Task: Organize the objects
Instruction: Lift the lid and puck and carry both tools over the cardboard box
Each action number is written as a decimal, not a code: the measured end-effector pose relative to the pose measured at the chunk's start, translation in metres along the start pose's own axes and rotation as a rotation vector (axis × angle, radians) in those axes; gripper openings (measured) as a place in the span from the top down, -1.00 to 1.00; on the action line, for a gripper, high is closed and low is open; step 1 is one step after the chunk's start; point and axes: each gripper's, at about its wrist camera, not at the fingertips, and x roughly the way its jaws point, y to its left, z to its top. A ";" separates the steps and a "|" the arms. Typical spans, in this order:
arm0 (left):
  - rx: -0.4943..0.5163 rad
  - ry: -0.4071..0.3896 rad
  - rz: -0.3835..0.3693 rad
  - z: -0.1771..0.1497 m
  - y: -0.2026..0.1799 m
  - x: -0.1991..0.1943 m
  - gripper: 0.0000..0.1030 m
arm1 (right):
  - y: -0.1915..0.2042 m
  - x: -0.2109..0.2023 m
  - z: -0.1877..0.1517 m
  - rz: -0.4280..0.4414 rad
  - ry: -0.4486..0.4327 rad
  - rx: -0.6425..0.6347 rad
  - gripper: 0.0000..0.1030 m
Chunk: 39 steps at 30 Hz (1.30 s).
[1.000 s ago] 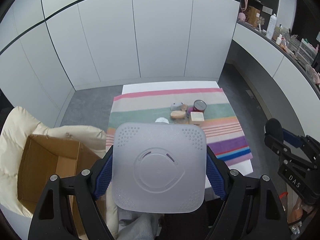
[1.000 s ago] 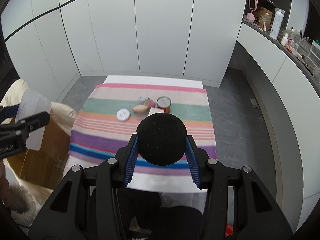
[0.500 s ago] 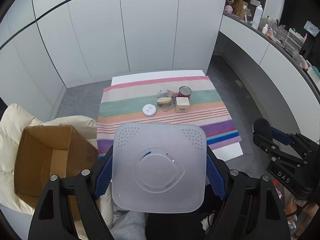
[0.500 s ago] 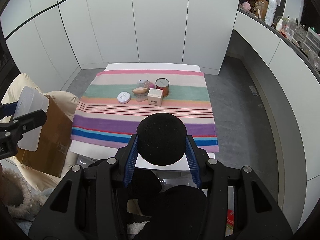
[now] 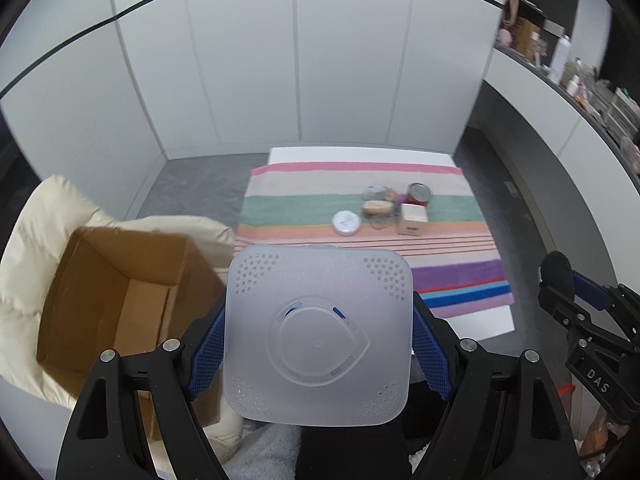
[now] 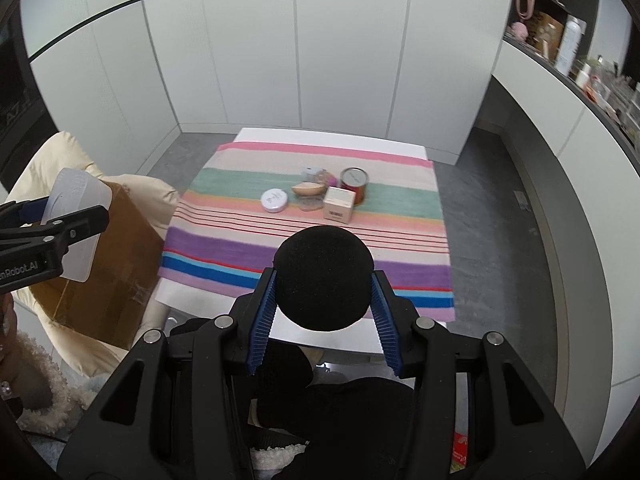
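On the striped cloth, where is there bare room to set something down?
The near purple and blue stripes lie bare, as does the cloth's left end beside the round white tin. It is crowded mid-cloth, where the tin, the small box and the can cluster.

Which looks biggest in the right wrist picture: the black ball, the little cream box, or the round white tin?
1. Black ball, though it sits nearest the camera, so that may fool us.
2. Cream box.
3. Round white tin, nearly like the box.
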 end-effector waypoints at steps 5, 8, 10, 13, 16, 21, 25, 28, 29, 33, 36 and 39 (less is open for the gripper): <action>-0.058 0.003 0.045 -0.010 0.035 -0.002 -0.60 | 0.035 0.008 0.007 0.044 -0.003 -0.052 0.06; -0.100 0.001 0.075 -0.017 0.058 -0.006 -0.60 | 0.061 0.012 0.011 0.084 -0.001 -0.093 0.06; -0.128 -0.001 0.092 -0.022 0.074 -0.010 -0.60 | 0.082 0.013 0.014 0.108 -0.002 -0.129 0.06; -0.171 -0.007 0.120 -0.031 0.098 -0.016 -0.60 | 0.114 0.014 0.016 0.145 -0.003 -0.186 0.06; -0.215 -0.007 0.150 -0.042 0.124 -0.023 -0.60 | 0.145 0.015 0.018 0.186 -0.003 -0.241 0.06; -0.288 0.000 0.199 -0.063 0.163 -0.033 -0.60 | 0.197 0.014 0.015 0.253 -0.003 -0.330 0.06; -0.329 0.013 0.233 -0.084 0.191 -0.039 -0.60 | 0.235 0.012 0.010 0.295 -0.001 -0.404 0.06; -0.352 0.025 0.247 -0.098 0.205 -0.042 -0.60 | 0.262 0.008 0.003 0.329 0.007 -0.446 0.05; -0.359 0.031 0.248 -0.103 0.211 -0.043 -0.60 | 0.270 0.008 0.001 0.338 0.010 -0.459 0.05; -0.391 0.047 0.254 -0.111 0.226 -0.043 -0.60 | 0.294 0.010 -0.008 0.352 0.020 -0.508 0.05; -0.405 0.048 0.251 -0.110 0.231 -0.042 -0.60 | 0.305 0.011 -0.012 0.359 0.030 -0.535 0.05; -0.400 0.041 0.259 -0.108 0.230 -0.042 -0.60 | 0.311 0.014 -0.014 0.359 0.039 -0.551 0.05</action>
